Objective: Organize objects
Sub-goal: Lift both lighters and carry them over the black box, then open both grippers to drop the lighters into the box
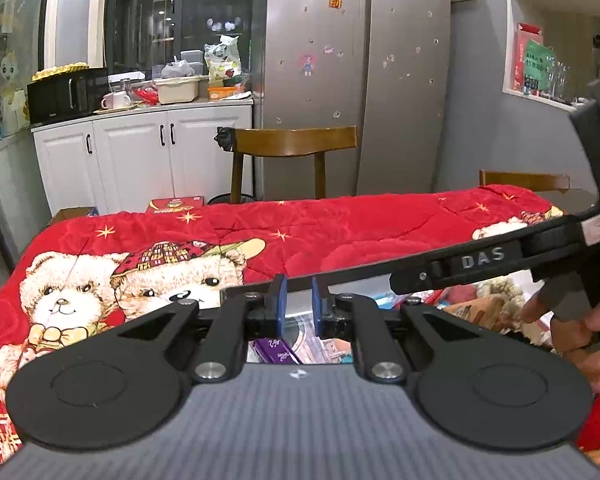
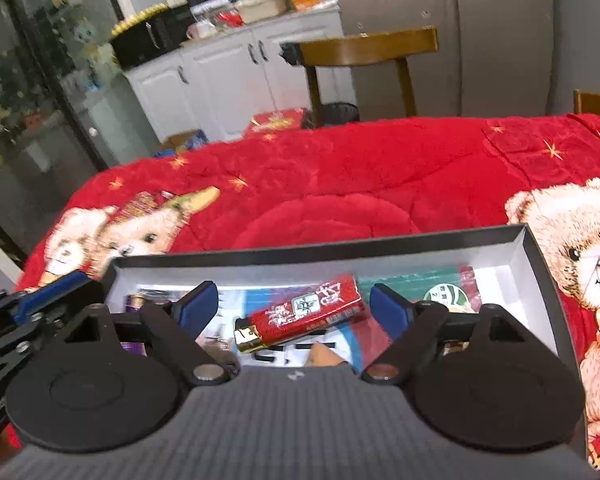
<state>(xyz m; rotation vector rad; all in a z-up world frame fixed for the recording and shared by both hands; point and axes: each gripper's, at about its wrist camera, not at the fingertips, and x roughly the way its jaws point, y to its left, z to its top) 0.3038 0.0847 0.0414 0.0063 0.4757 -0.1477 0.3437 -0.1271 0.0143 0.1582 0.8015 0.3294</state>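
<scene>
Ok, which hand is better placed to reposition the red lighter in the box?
Right. The right tool is open with the red lighter directly between its fingers, over the box. The left tool is closed at the box's left rim, apparently steadying it, so it isn't free.

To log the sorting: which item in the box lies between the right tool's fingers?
The red lighter with the gold cap, in the middle of the box; the purple packet lies left of it, the green packet right.

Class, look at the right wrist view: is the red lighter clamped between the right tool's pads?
No. The red lighter lies in the box in the gap of the right tool, whose pads stand wide apart, clear of it.
</scene>
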